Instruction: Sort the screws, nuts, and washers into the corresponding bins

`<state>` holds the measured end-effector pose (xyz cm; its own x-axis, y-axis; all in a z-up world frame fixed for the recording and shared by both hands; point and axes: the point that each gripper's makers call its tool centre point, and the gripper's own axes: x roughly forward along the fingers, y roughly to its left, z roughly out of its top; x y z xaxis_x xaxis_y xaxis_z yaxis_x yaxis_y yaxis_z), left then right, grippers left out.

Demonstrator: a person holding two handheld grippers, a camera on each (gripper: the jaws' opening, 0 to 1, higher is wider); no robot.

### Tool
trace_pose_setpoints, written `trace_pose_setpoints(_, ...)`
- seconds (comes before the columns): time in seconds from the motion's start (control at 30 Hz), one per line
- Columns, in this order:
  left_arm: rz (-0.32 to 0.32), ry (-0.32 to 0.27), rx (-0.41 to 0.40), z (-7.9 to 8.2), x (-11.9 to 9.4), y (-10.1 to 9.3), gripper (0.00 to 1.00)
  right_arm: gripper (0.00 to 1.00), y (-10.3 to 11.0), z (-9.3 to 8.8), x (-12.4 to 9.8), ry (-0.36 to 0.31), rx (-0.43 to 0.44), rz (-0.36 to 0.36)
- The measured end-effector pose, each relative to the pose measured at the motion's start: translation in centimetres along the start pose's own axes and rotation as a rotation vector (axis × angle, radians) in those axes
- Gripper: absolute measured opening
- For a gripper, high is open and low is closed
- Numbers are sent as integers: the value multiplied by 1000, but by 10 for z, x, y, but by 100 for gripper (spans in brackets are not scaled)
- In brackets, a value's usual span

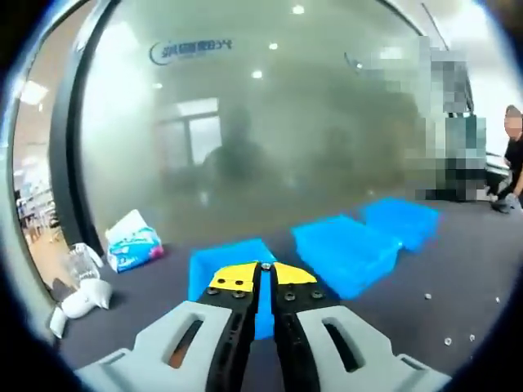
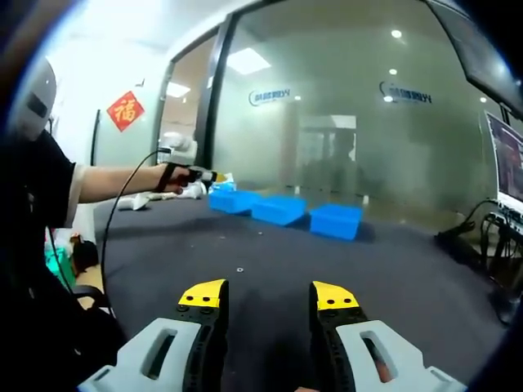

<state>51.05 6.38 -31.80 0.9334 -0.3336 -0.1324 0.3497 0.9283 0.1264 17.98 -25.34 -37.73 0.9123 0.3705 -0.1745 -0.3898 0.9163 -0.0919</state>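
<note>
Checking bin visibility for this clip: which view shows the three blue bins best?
The left gripper view: the three blue bins sit close, large, in a row just beyond the shut left gripper, which hides part of the nearest one. In the right gripper view the bins appear small and distant across the dark table.

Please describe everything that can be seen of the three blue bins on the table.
The three blue bins are shallow, rectangular open trays that look like plastic. They stand in a row on the dark table, before a frosted glass wall. In the left gripper view the left gripper is shut over the nearest bin, a small metal part pinched between its fingers; the middle bin and the far bin follow. Their contents cannot be seen.
</note>
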Motion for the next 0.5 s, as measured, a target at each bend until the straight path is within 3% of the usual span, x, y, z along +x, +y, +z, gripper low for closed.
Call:
trace_pose_setpoints(0.33, 109, -1, -131, -2, 25, 30, 4, 36, -2, -2, 0, 3, 5, -3)
trace_pose_setpoints(0.5, 134, 4, -116, -5, 36, 35, 4, 36, -3, -3, 0, 4, 7, -6)
